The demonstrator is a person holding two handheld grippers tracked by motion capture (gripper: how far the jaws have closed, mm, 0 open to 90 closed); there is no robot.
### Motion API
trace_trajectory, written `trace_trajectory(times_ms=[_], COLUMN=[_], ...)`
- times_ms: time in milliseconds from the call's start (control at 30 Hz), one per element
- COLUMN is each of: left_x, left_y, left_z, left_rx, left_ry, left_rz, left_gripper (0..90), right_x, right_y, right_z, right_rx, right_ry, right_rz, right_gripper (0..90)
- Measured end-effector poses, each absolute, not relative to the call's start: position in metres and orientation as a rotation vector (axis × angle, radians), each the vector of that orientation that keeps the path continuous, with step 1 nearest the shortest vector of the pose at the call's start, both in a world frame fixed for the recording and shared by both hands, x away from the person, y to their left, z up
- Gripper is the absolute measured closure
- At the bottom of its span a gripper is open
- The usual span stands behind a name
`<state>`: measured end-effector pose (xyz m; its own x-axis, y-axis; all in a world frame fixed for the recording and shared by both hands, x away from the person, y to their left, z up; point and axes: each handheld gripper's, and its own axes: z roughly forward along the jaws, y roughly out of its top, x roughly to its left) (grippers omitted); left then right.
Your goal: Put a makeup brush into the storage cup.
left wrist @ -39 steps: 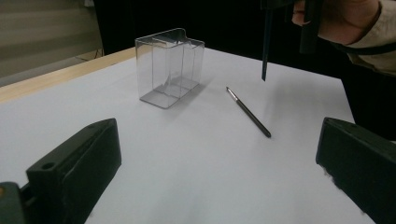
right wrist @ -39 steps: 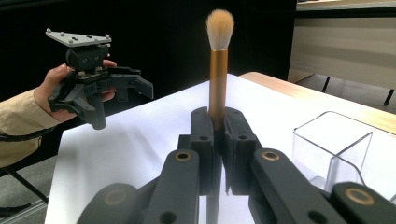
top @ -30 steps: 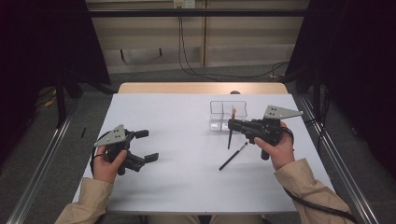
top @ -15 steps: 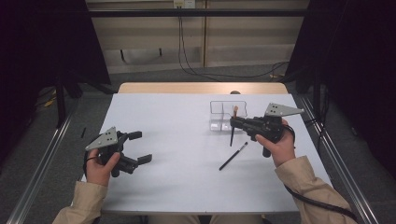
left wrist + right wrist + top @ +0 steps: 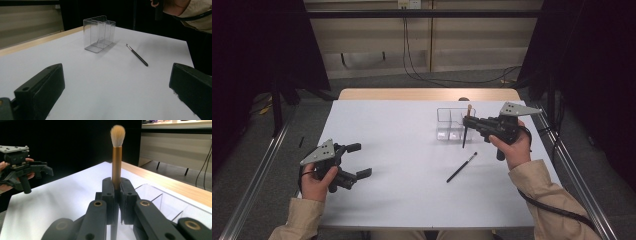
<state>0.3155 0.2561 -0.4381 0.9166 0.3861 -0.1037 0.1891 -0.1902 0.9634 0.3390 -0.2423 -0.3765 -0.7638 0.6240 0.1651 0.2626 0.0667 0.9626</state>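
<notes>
Your right gripper (image 5: 468, 121) is clamped on the gold-handled brush (image 5: 116, 157), which stands upright, bristles up, its dark lower end hanging just above the clear organizer (image 5: 453, 124). The compartment lies almost directly below, so the coming move is likely a straight lowering along the brush's long axis. Your left gripper (image 5: 358, 160) rests open and empty well apart, while the thin black brush (image 5: 461, 167) lies on the white table (image 5: 402, 140), nearer your right hand.

A matt white, paper-smooth finish is shown by the tabletop (image 5: 402, 150), edged at the far side by a strip of pale wood. The organiser (image 5: 99, 33) is made of clear glossy plastic. A metallic golden ferrule and soft pale bristles are seen on the make-up brush (image 5: 117, 155). The right tongs (image 5: 117, 195) are moulded in matt black plastic, as are the left tongs (image 5: 112, 90).
</notes>
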Motion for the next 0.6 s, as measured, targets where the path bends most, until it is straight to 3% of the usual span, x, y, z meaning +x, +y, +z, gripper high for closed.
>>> trace_trajectory(times_ms=[600], left_x=[0.316], left_y=[0.256], left_z=[-0.440], left_rx=[1.779], left_ry=[0.419], left_rz=[0.186], left_gripper=[0.1], right_x=[0.366], right_y=[-0.256], right_z=[-0.363], right_rx=[0.934], right_ry=[1.991], right_rz=[1.698], right_gripper=[83.7])
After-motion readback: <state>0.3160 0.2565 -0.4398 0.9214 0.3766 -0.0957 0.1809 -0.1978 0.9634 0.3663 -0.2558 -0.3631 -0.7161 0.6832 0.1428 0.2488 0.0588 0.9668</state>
